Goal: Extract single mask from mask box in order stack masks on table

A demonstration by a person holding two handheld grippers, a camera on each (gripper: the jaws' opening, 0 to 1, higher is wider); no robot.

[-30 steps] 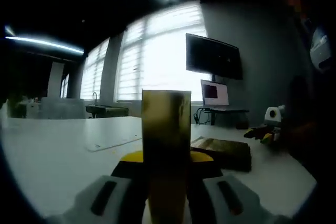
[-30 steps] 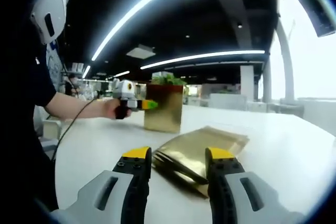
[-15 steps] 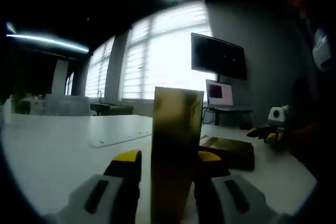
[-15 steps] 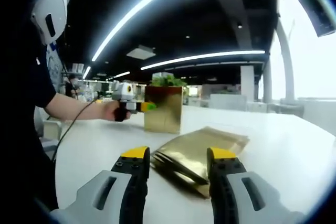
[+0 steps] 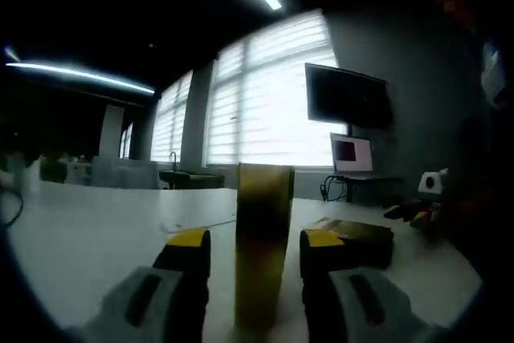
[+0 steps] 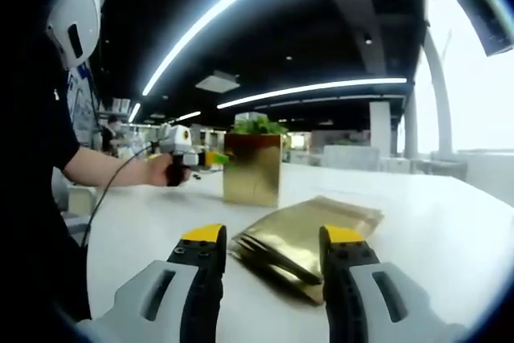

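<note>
Now one upright gold mask box, one flat mask stack (both grippers spread, empty).

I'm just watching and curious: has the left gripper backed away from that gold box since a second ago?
Yes. In the right gripper view the left gripper has drawn back from the upright gold box, toward the person; a gap now shows where its tips overlapped the box.

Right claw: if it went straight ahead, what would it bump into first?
Probably the gold packets lying on the table, right in front of the open right claw. Exact depth is unclear.
</note>
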